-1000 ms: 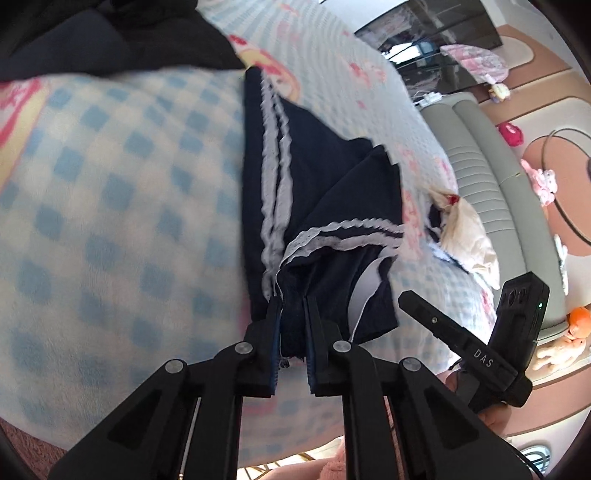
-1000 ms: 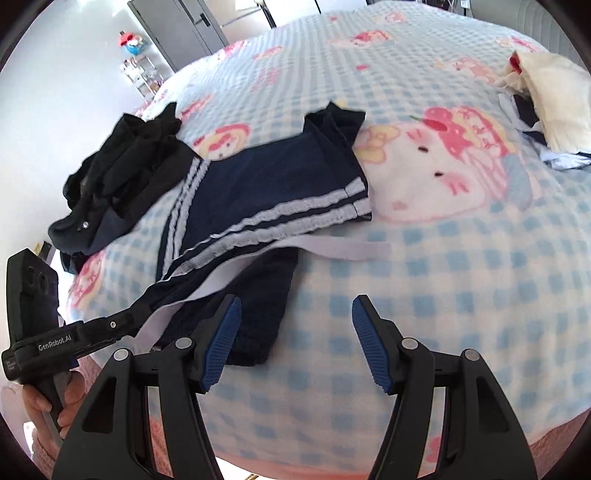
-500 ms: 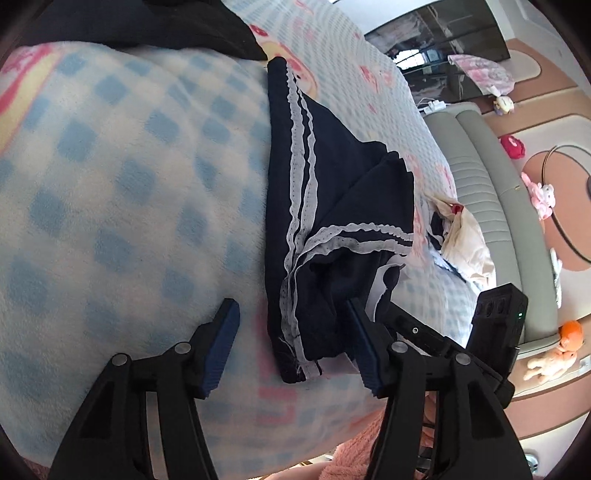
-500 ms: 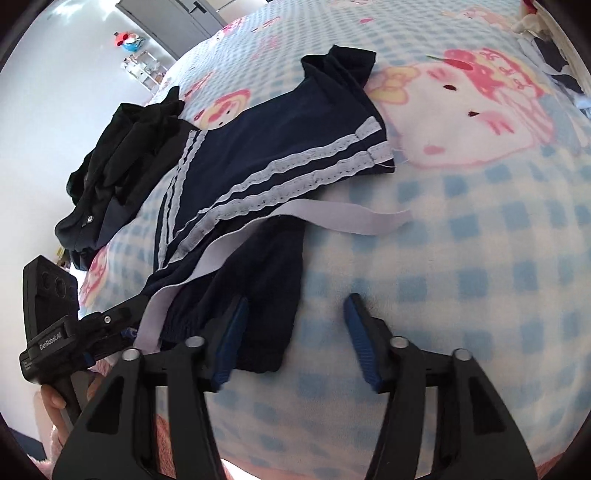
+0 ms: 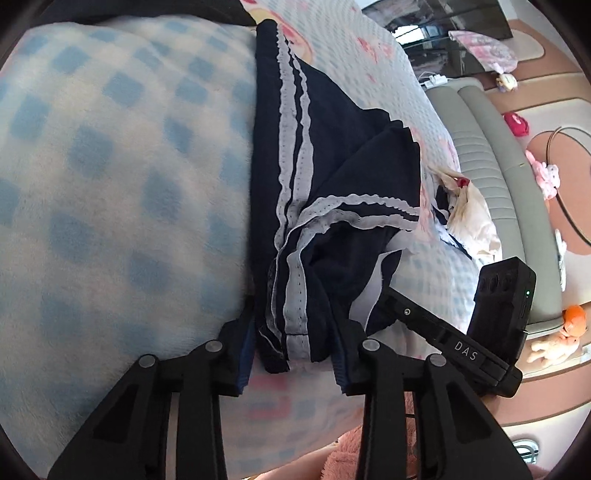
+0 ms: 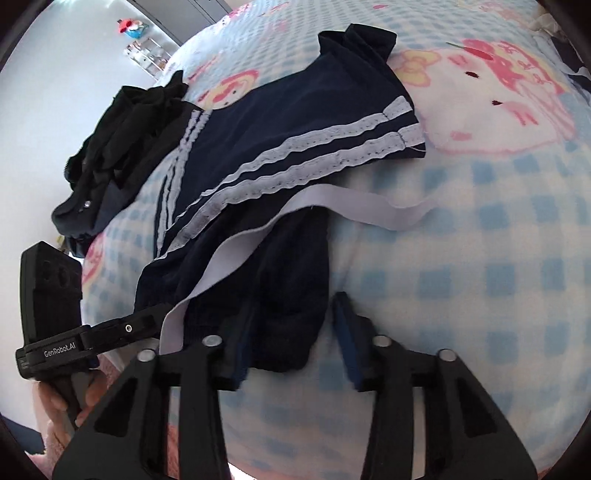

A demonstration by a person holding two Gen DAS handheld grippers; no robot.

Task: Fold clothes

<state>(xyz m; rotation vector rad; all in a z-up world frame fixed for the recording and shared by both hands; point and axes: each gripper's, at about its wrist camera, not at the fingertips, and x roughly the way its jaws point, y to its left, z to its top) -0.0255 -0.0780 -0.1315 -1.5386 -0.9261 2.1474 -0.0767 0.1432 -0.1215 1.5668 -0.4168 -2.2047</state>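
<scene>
Navy sailor top [image 5: 332,177] lay on the checked blanket [image 5: 110,184], both grippers, left [image 5: 293,345] and right [image 6: 293,332], closing narrower than before around its near hem, black clothes [image 6: 125,140] heaped beyond.

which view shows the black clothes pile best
The right wrist view: the black pile lies whole on the blanket, beyond the navy top. The left wrist view catches only a dark sliver at its top edge.
</scene>
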